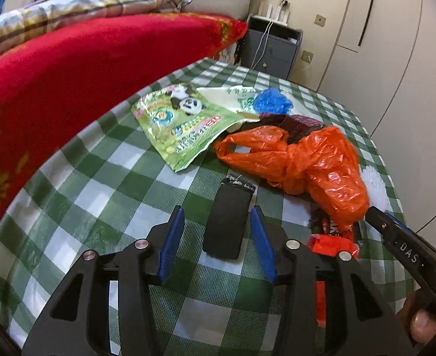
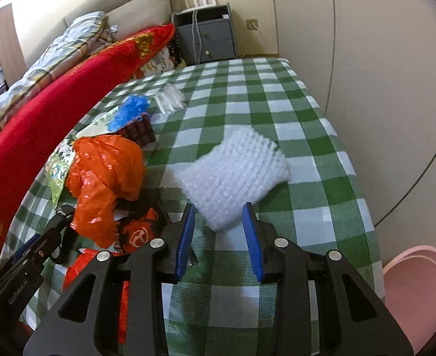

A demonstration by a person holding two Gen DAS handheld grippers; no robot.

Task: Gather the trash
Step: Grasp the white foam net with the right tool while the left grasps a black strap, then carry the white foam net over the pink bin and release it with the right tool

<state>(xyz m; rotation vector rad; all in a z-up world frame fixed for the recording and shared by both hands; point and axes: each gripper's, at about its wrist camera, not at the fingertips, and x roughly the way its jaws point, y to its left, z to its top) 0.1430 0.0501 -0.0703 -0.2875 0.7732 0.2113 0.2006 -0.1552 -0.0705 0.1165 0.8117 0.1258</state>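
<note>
A black strip (image 1: 228, 222) lies on the green checked tablecloth (image 1: 99, 184) between the blue pads of my left gripper (image 1: 218, 234), which is open; neither pad presses on the strip. Just beyond lie a crumpled orange plastic bag (image 1: 307, 160), a green panda snack bag (image 1: 185, 124) and a red wrapper (image 1: 333, 243). My right gripper (image 2: 219, 231) is open over a white sheet of bubble wrap (image 2: 235, 172). The sheet's near corner reaches in between the fingertips. The orange bag (image 2: 105, 172) sits to its left.
A blue plastic crumple (image 2: 132, 109), a dark wrapper (image 2: 138, 130) and a clear bubble sheet (image 2: 170, 99) lie farther back. A red blanket (image 1: 84, 74) borders the table on the left. A pink bin (image 2: 419, 290) stands off the table's right edge, a grey nightstand (image 2: 209, 38) behind.
</note>
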